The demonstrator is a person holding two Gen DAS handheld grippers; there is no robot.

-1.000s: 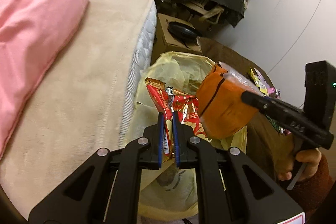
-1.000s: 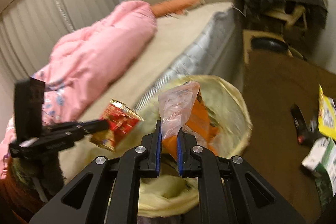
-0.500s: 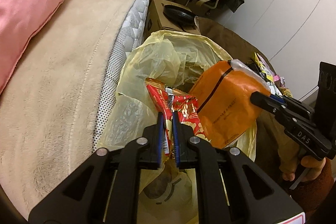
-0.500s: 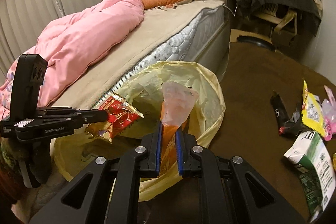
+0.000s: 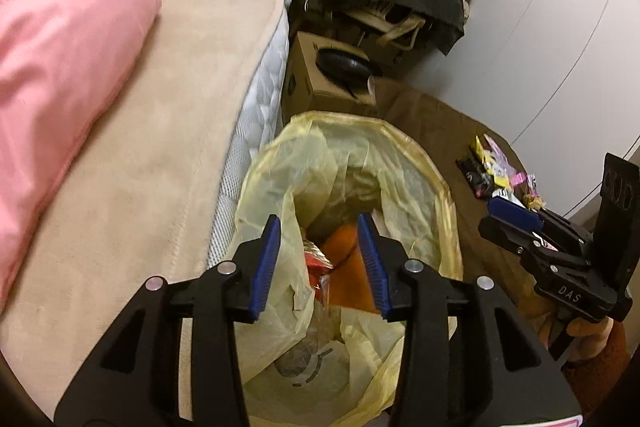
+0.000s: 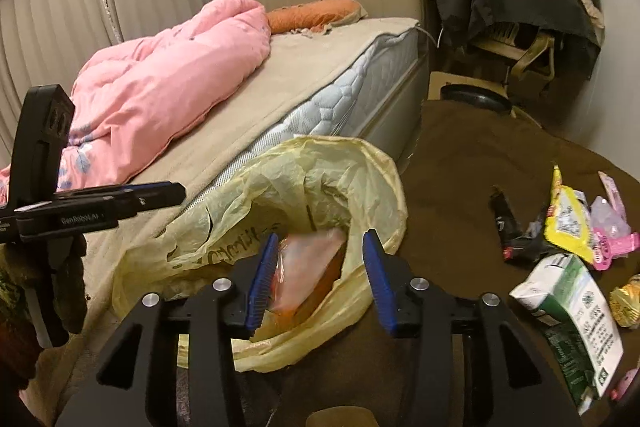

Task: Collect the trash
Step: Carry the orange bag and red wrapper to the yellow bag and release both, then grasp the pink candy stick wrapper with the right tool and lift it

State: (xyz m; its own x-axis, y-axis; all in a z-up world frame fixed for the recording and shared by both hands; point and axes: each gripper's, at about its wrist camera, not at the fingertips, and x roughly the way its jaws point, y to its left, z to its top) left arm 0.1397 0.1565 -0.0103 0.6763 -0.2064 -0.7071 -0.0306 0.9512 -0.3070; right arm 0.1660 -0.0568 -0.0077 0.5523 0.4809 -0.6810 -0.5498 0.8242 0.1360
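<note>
Both views show warm, fairly dim indoor light with a yellowish cast, and no lamp or window glow is visible. The white wall [image 5: 560, 27] is the brightest area in the left view, evenly lit without glare. Fisheye distortion bends straight lines near the rims, and black vignette fills the corners. The pink duvet [image 5: 60, 67] is smeared by motion blur in the left view. In the right view the carton [image 6: 576, 323] looks soft, while the curtains [image 6: 80, 7] lie in flat, shadowless light
</note>
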